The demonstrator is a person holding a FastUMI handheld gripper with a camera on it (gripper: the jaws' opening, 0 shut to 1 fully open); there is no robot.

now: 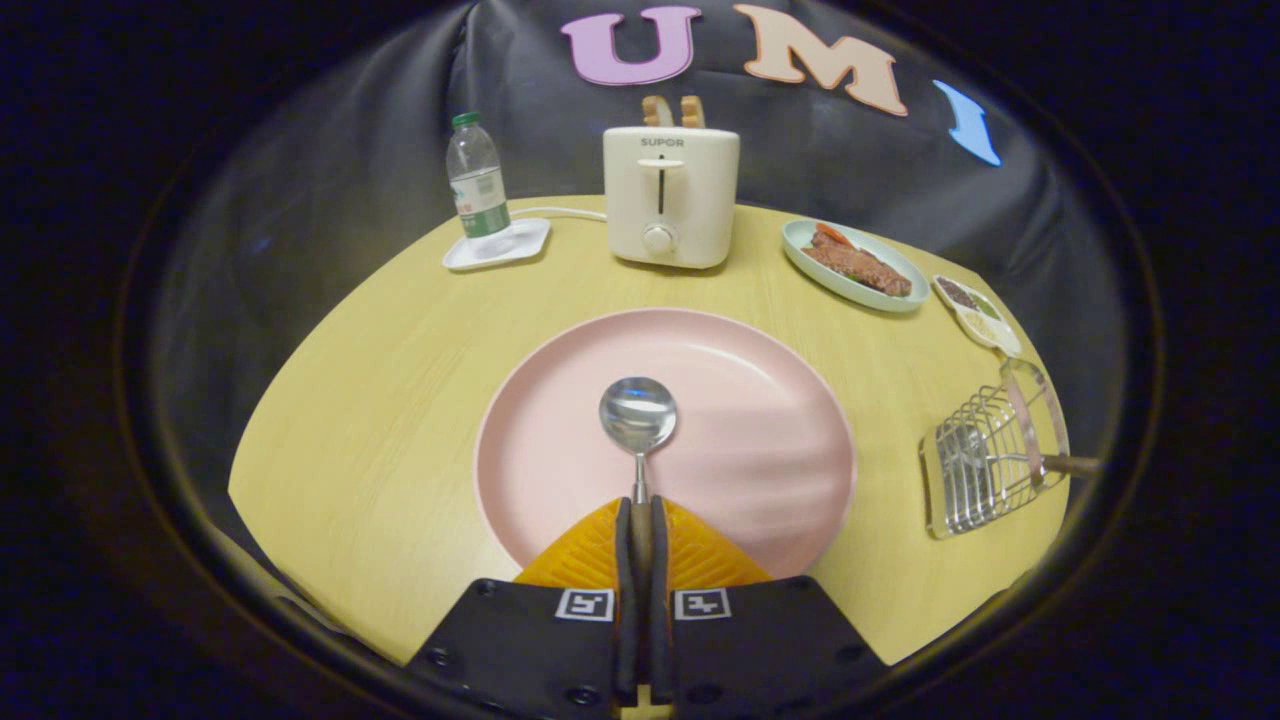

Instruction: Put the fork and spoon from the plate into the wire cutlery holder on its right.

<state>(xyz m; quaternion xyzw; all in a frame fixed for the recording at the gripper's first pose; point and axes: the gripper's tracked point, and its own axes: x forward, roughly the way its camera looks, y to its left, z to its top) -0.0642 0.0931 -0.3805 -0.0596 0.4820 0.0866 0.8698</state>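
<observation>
A metal spoon points away from me over the pink plate, its bowl ahead of the fingertips and its handle running back between them. My gripper is shut on the spoon's handle, both fingers pressing on it. The wire cutlery holder stands to the right of the plate near the table's right edge. A wooden-handled utensil sticks out of the holder; I cannot tell what kind it is.
Beyond the plate stands a white toaster with bread in its slots. A water bottle on a white coaster is to its left. A green dish of meat and a small sauce dish lie to the right, behind the holder.
</observation>
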